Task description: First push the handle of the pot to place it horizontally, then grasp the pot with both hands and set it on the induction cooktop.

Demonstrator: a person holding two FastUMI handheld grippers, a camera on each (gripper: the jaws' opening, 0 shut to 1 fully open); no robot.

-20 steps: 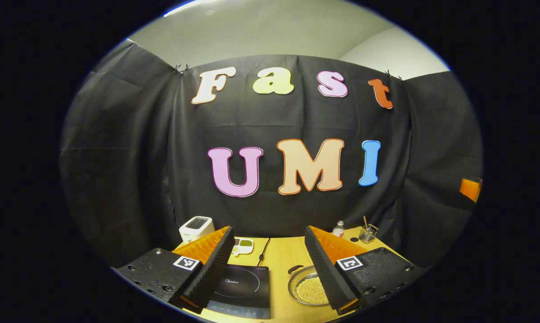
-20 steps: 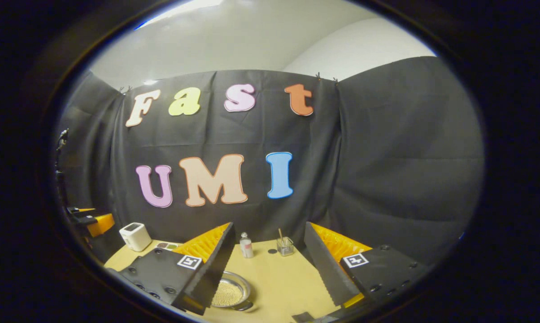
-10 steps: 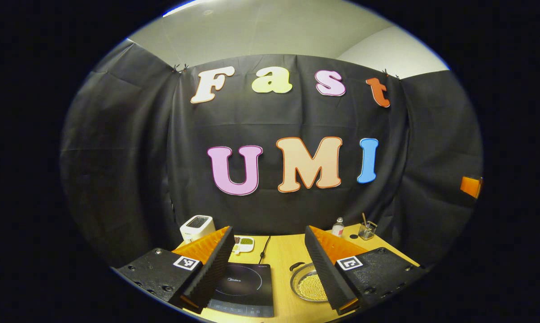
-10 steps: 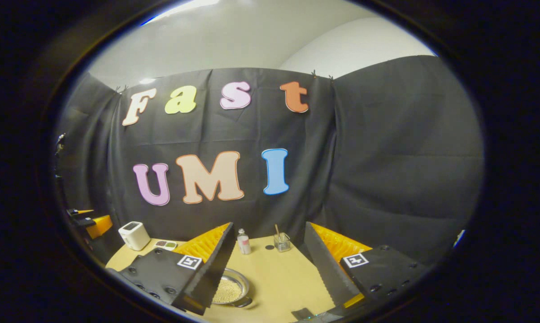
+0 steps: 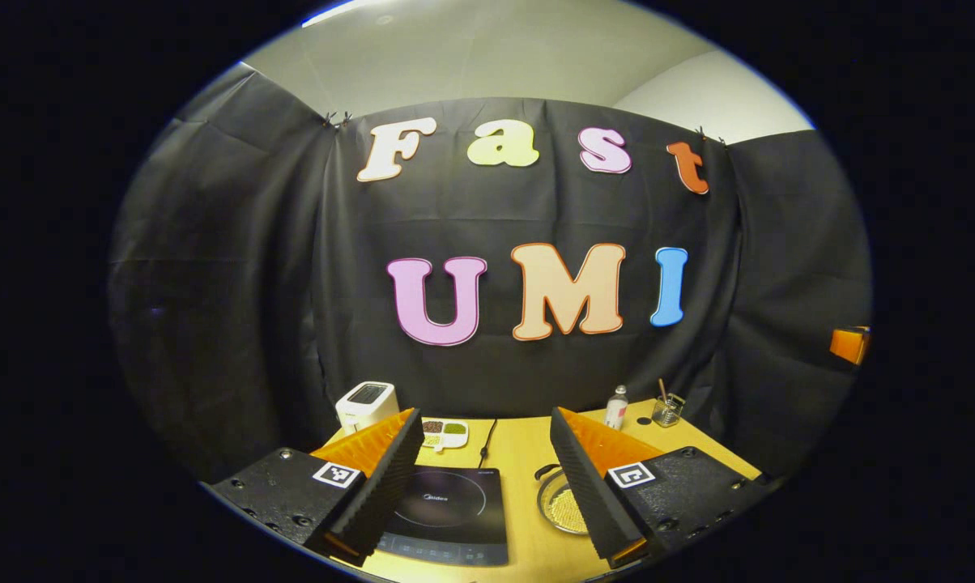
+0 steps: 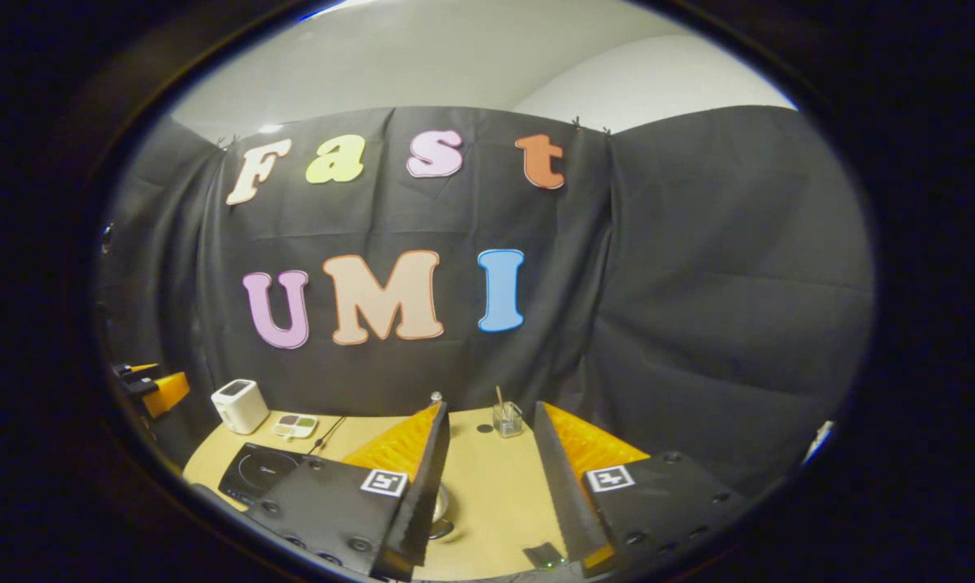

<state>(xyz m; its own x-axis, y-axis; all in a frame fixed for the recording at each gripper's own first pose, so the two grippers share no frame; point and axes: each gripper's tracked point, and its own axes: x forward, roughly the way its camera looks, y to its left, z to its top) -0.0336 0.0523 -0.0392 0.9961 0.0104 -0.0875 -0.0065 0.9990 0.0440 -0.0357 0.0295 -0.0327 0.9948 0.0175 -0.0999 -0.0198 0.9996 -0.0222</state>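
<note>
- Pot (image 5: 567, 506) on worktop (image 5: 520, 453), just right of induction cooktop (image 5: 447, 512); partly hidden behind right finger of left tongs (image 5: 487, 502). Filled with pale granular stuff.
- Pot handle (image 5: 546, 471) a dark loop at far-left of rim, pointing away toward the booth wall, not sideways. Judged: not yet horizontal.
- Left tongs: spread wide, holding nothing, raised above worktop; cooktop ahead between the fingers, pot ahead-right.
- Right tongs (image 6: 487, 494): gap narrower than the left pair's, holding nothing, raised above worktop. Sliver of pot (image 6: 440, 506) just past left finger; cooktop (image 6: 261, 471) farther left.
- Other items at far edge: white appliance (image 5: 366, 402), sectioned dish (image 5: 443, 433), small bottle (image 5: 615, 407), glass with stick (image 5: 666, 409). Well apart from pot.
- Step in hand, as judged: approach before the first push; no contact with pot.
- Next move calls for: lowering one pair of tongs to handle height, setting a finger beside the handle, pushing so the pot turns in place. Risk judged: pot sliding instead of turning, spilling contents.
</note>
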